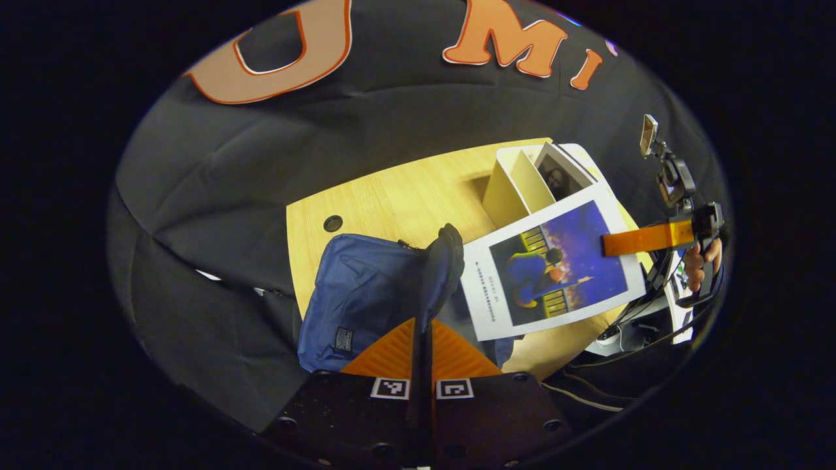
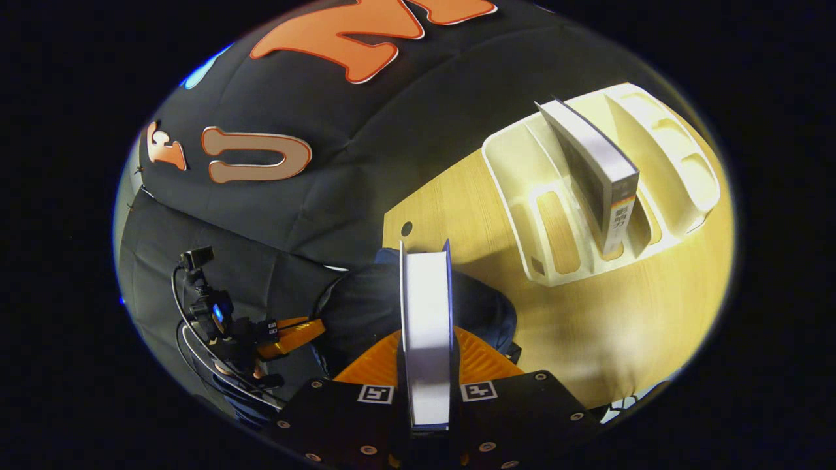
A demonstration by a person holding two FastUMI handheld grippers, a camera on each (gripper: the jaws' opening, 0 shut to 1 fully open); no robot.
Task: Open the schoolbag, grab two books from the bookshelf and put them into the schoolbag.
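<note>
The blue schoolbag (image 1: 366,294) lies on the wooden table (image 1: 392,196). My left gripper (image 1: 423,324) is shut on the bag's dark flap (image 1: 443,261) and holds it lifted upright. Just right of the flap, a book with a blue and purple cover (image 1: 555,267) hangs tilted over the table, gripped at its far edge by my right gripper (image 1: 643,238). In the right gripper view that book (image 2: 426,294) stands edge-on between the fingers of the right gripper (image 2: 426,339), above the dark bag (image 2: 366,307). A second book (image 2: 601,176) stands in the white bookshelf (image 2: 522,170).
The bookshelf (image 1: 516,189) stands at the table's far right, with the other book (image 1: 562,173) in it. A hand (image 1: 699,261) holds the right gripper amid cables. The left gripper (image 2: 307,329) shows at lower left. Bare tabletop (image 2: 620,313) lies in front of the shelf.
</note>
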